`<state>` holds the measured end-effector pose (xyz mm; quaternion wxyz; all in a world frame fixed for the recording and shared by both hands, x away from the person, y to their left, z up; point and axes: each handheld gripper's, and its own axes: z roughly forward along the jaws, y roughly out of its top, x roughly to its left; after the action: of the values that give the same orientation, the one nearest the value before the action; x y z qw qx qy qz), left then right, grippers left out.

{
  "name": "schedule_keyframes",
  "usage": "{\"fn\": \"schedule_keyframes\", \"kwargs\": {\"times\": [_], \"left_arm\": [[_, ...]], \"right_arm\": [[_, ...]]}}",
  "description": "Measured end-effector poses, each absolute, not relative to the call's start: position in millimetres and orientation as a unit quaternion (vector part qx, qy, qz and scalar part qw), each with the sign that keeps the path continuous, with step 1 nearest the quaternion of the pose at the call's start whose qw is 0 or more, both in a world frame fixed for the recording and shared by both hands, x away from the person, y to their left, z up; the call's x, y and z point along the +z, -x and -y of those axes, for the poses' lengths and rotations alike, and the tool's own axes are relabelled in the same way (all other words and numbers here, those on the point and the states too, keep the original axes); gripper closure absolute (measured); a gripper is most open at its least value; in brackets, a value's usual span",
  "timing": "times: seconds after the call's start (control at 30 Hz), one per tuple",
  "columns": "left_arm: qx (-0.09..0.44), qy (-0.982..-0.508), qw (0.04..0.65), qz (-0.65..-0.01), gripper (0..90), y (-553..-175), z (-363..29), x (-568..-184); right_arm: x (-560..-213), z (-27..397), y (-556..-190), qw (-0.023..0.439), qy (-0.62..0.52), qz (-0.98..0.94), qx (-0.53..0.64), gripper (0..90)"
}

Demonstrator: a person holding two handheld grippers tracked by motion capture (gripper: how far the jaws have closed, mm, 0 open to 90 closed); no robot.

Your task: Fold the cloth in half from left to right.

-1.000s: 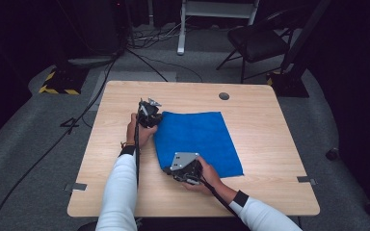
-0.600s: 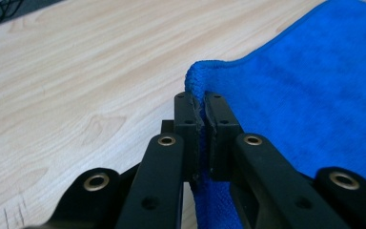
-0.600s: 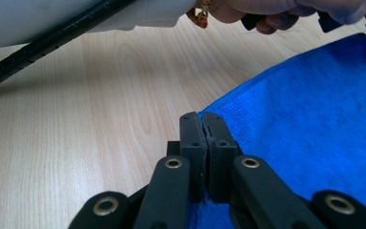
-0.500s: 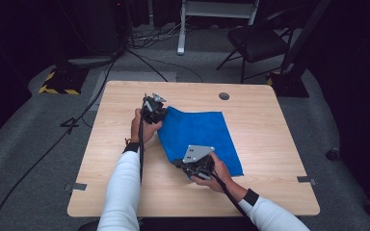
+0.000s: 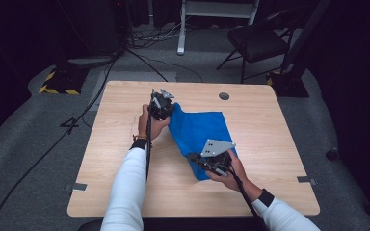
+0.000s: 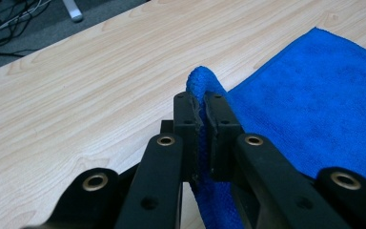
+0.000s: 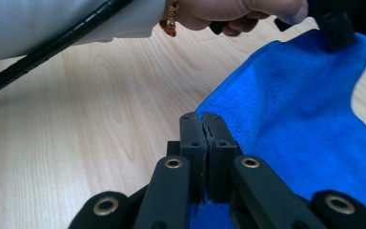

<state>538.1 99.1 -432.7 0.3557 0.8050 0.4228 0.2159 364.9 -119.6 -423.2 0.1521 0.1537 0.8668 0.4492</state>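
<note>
Lying across the middle of the pale wood-grain table (image 5: 125, 139), the blue cloth (image 5: 200, 130) is a soft, napped microfibre square with a stitched hem, its left edge lifted off the board and the rest still flat toward the right. The high view gives the whole layout: the left gripper (image 5: 163, 107) at the cloth's far left corner, the right gripper (image 5: 197, 161) at its near left corner, a grey three-cornered plate on top of it, white sleeves coming in from below, and a round grommet (image 5: 224, 96) set in the tabletop beyond. The left gripper view adds the close detail: the black jaws of the left gripper (image 6: 201, 112) are pressed together on a fold of the cloth (image 6: 314, 105), whose fuzzy rounded edge bulges up just above the tips. The right gripper view shows the right gripper (image 7: 204, 129) likewise clamped tight on the cloth (image 7: 290, 119) at a corner, the fabric rising as a slack sheet to the other gripper, held by a hand (image 7: 238, 12) farther off.
</note>
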Motion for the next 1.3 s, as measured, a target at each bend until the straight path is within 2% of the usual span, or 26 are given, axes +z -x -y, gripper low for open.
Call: {"fn": "schedule_keyframes", "kwargs": {"times": [0.5, 1.3], "left_arm": [[0.212, -0.815, 0.361, -0.402, 84.8, -545, -60, -425], [0.209, -0.835, 0.332, -0.385, 81.6, -558, 27, -440]], "right_arm": [[-417, 163, -363, 0.171, -0.183, -0.858, 0.449, 88.1], [-440, 227, -363, 0.174, -0.241, -0.861, 0.413, 87.4]]}}
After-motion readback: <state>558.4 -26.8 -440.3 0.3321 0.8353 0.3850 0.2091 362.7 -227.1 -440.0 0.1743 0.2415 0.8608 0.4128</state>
